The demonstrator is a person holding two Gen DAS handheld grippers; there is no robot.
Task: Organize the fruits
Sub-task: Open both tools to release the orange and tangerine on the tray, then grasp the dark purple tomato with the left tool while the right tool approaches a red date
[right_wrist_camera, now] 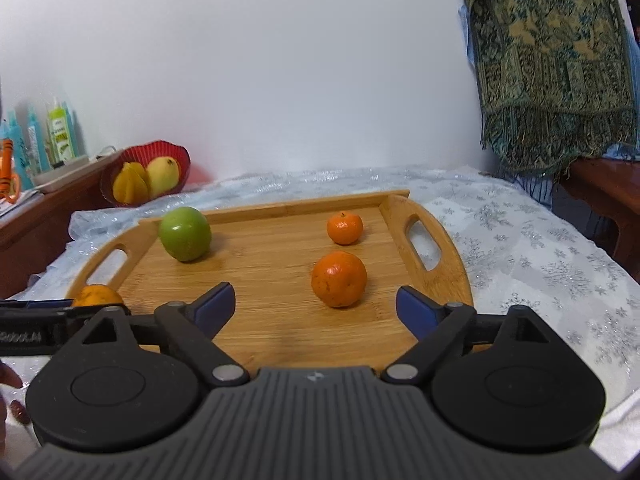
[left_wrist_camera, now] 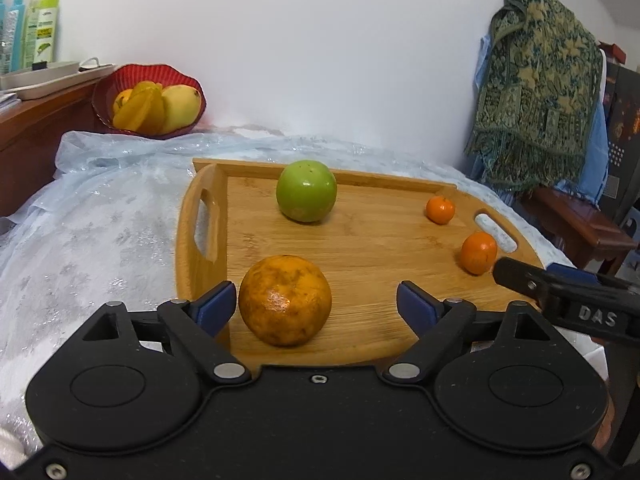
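A wooden tray [left_wrist_camera: 360, 248] lies on the bed and carries a green apple [left_wrist_camera: 306, 191], a large mottled orange [left_wrist_camera: 285, 300] and two mandarins, one small [left_wrist_camera: 440, 209] and one bigger [left_wrist_camera: 478, 253]. My left gripper [left_wrist_camera: 316, 304] is open over the tray's near edge. The large orange sits between its fingertips, close to the left pad, and is not pinched. My right gripper [right_wrist_camera: 316, 304] is open too, with the bigger mandarin [right_wrist_camera: 339, 279] just beyond its tips. The right wrist view also shows the apple [right_wrist_camera: 185, 233] and the small mandarin [right_wrist_camera: 345, 228].
A red basket [left_wrist_camera: 149, 98] with a mango and starfruit stands at the back left beside a wooden shelf with bottles [left_wrist_camera: 40, 28]. A patterned cloth [left_wrist_camera: 540, 92] hangs at the right above a wooden bench [left_wrist_camera: 580, 224]. A shiny snowflake cover [right_wrist_camera: 540, 248] lies under the tray.
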